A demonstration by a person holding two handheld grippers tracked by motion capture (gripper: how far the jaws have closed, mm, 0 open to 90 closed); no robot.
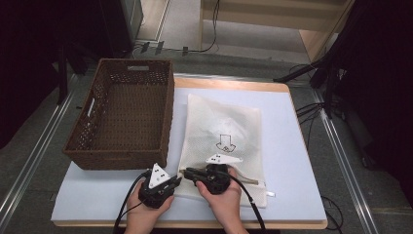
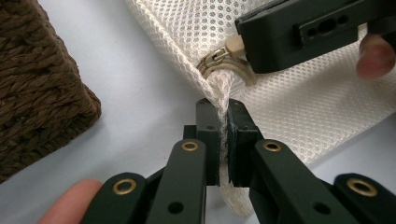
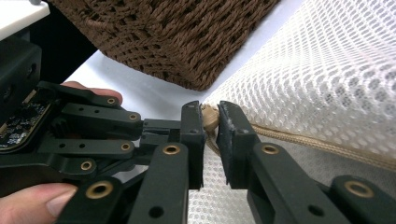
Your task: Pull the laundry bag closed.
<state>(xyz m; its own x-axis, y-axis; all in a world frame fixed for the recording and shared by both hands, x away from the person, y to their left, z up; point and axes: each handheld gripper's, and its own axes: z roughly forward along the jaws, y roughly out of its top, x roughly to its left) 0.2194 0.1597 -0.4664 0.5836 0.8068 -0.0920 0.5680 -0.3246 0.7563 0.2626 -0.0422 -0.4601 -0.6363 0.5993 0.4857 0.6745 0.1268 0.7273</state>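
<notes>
A white mesh bag (image 1: 224, 122) lies flat on the table, with a black arrow drawn on it and a beige zipper along its near edge. My left gripper (image 1: 177, 181) is shut on the bag's near-left corner; in the left gripper view the mesh (image 2: 223, 93) is bunched between its jaws (image 2: 223, 112). My right gripper (image 1: 188, 171) reaches in from the right, its jaws closed around the beige zipper pull (image 3: 210, 122) at that same corner. The left gripper view shows the pull (image 2: 235, 45) and metal slider (image 2: 212, 60) at the right gripper's tip.
A brown woven basket (image 1: 122, 112) with nothing inside stands at the left, close to the bag's corner and both grippers. The pale mat (image 1: 292, 146) covers the table. Cables and dark stands lie on the floor beyond the far edge.
</notes>
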